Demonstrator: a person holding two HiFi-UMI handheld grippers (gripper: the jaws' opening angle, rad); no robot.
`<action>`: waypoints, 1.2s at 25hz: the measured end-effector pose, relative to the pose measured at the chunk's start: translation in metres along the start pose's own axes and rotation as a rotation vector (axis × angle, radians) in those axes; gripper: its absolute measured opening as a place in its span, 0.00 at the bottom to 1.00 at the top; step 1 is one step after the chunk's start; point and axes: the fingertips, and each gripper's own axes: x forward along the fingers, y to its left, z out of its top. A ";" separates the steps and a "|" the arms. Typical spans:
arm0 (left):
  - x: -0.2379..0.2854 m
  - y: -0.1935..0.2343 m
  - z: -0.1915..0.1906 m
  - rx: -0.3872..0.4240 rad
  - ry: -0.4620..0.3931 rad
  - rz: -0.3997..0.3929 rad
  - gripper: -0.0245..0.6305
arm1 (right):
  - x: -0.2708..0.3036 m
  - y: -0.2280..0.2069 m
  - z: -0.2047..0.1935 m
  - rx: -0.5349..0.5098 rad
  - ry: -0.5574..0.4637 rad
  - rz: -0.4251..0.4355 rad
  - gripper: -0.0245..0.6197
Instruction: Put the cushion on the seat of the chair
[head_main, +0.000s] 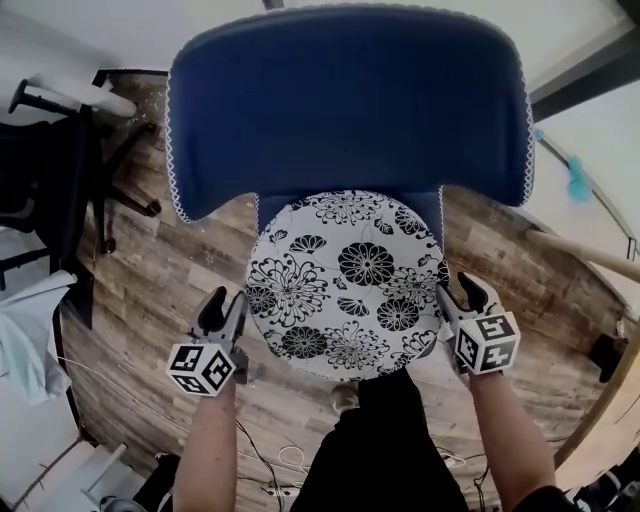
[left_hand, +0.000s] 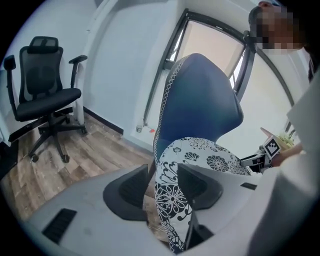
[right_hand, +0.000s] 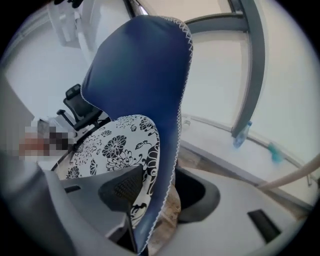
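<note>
Lying flat on the seat of the dark blue padded chair with a white stitched edge (head_main: 350, 100), the round white cushion with black flower print (head_main: 345, 285) is directly between the two grippers. The left gripper (head_main: 222, 312) stands at its left rim and the right gripper (head_main: 461, 292) at its right rim, both equally near. Both pairs of fingers are spread wide and press on nothing. The cushion's rim passes loosely between the left fingers (left_hand: 131, 186). Between the right fingers (right_hand: 120, 186) pass the rim and the chair's blue edge. The cushion is round, so no long axis matters. I judge the placing done; each gripper should draw outward from the rim without dragging it.
</note>
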 end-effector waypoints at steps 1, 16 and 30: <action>-0.002 -0.001 0.007 0.002 -0.011 -0.001 0.32 | -0.004 -0.005 0.003 -0.009 -0.008 -0.023 0.37; -0.096 -0.081 0.080 0.092 -0.131 -0.047 0.31 | -0.142 0.080 0.105 -0.025 -0.413 0.102 0.25; -0.216 -0.148 0.161 0.167 -0.258 -0.101 0.09 | -0.298 0.131 0.178 -0.064 -0.584 0.115 0.10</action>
